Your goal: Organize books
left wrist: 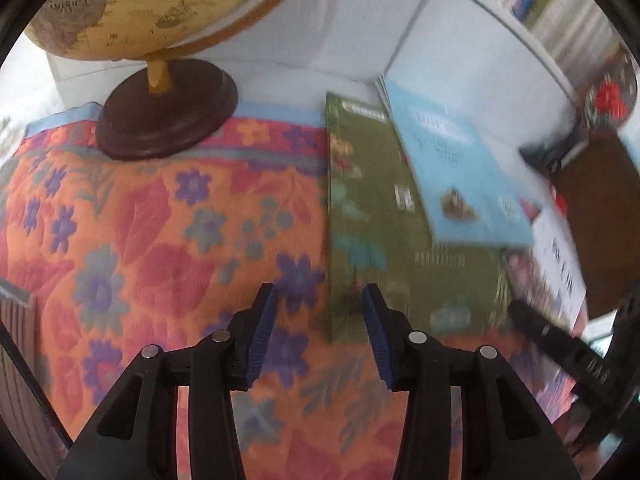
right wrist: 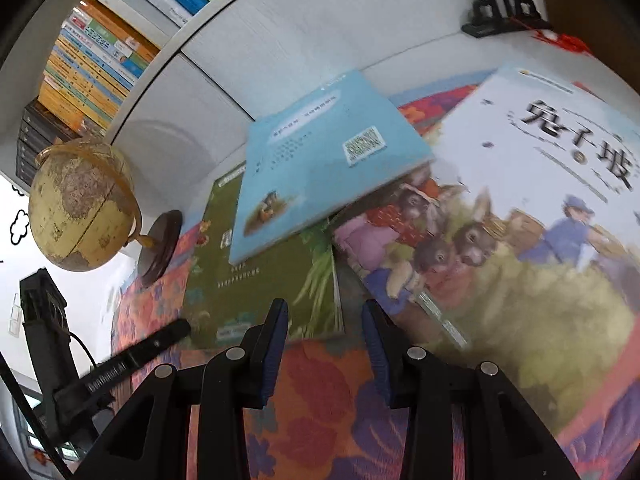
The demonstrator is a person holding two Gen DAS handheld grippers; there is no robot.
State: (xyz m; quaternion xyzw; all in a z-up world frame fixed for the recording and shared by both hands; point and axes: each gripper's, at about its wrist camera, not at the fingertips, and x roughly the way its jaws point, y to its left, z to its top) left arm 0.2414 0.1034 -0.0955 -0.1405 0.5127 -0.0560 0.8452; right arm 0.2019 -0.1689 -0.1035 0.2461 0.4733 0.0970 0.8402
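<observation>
Three books lie overlapped on a floral cloth (left wrist: pixel 160 220). A light blue book (left wrist: pixel 452 168) (right wrist: pixel 320 160) rests askew on a green book (left wrist: pixel 372 208) (right wrist: pixel 276 276). A large white book with rabbits on its cover (right wrist: pixel 520 220) (left wrist: pixel 556 256) lies to their right. My left gripper (left wrist: pixel 318 294) hangs open over the green book's near left corner, nothing between its pads. My right gripper (right wrist: pixel 325 308) is open above the cloth, in the gap between the green book and the rabbit book. Both views are motion-blurred.
A globe (left wrist: pixel 152 4) (right wrist: pixel 80 204) on a dark round base (left wrist: pixel 166 108) stands at the cloth's far left. White cabinet fronts rise behind the books, with shelves of upright books (right wrist: pixel 88 64) above. A black stand (right wrist: pixel 496 12) sits at the far right.
</observation>
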